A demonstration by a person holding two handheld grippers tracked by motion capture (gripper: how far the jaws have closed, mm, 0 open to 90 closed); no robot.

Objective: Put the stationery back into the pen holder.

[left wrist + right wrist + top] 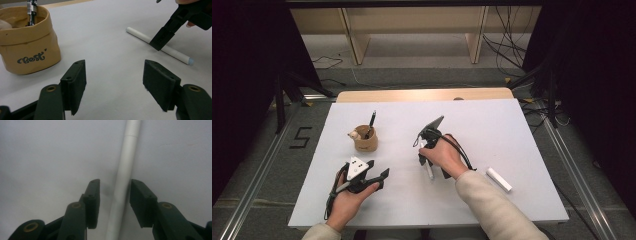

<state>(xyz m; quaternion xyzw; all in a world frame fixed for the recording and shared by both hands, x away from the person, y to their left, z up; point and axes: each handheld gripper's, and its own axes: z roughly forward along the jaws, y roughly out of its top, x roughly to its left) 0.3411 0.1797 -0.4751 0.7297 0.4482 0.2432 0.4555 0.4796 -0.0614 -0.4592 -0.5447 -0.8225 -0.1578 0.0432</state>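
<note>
In the high view the person's right hand (443, 156) covers most of the white pen (429, 171); the right gripper (428, 161) is largely hidden below it. In the right gripper view the pen (124, 180) is cut off at the top and bottom edges, and whether the jaws touch it cannot be told. The small pale thing (355, 134) in the cup (366, 142) is too small to identify.

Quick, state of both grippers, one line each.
Left gripper: open, holding nothing, jaws wide apart above the table beside the tan pot.
Right gripper: open, jaws straddling the white pen on the table, not yet closed on it.
</note>
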